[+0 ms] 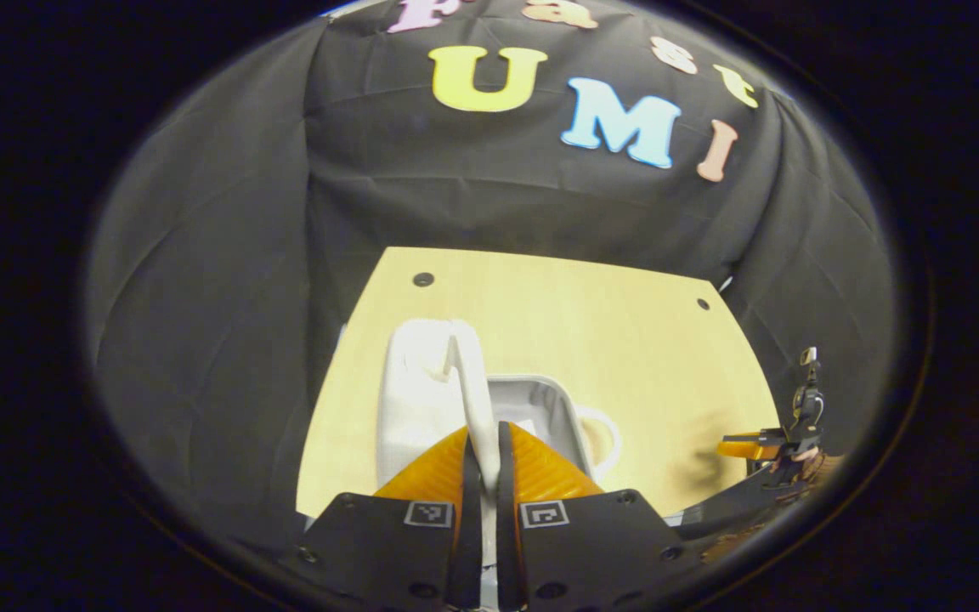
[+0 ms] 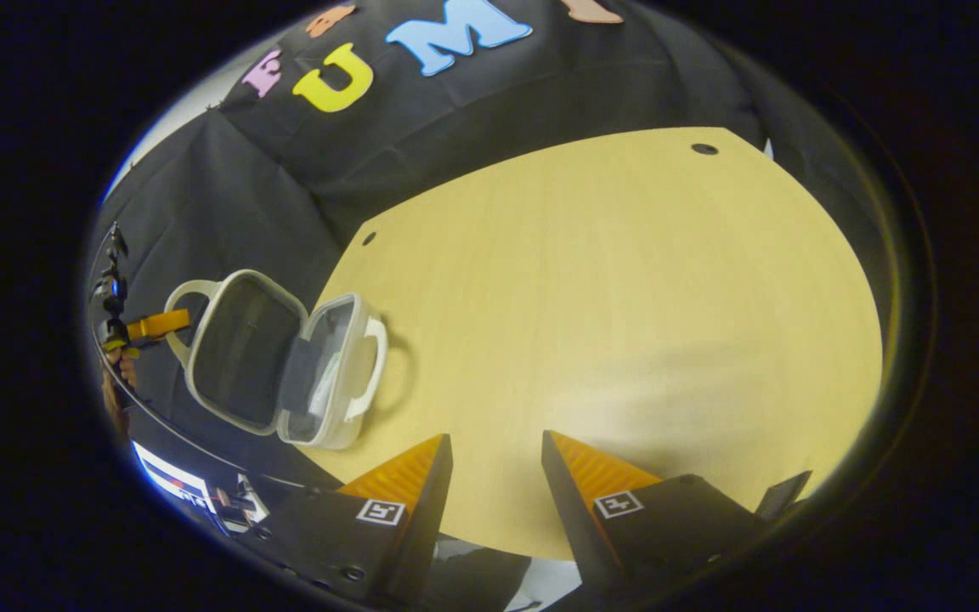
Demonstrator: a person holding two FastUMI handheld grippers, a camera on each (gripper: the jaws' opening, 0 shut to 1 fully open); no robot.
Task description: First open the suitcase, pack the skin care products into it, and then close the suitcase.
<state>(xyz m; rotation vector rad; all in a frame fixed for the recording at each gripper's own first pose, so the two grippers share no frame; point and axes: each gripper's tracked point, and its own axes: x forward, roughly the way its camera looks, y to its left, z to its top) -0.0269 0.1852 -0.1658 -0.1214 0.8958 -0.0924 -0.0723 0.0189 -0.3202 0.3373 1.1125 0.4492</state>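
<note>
White plastic, the small suitcase (image 2: 285,365) stands open near the desk's (image 2: 608,297) left edge in the right gripper view, its lid (image 2: 239,357) swung out past that edge and its grey lining showing. In the left gripper view the left tool (image 1: 483,450) is clenched on the lid's white handle (image 1: 474,391), both orange fingers pressing it. The right tool (image 2: 496,463) hangs released over bare wood, its fingers spread apart, well away from the suitcase. It shows far off at the left gripper view's right edge.
</note>
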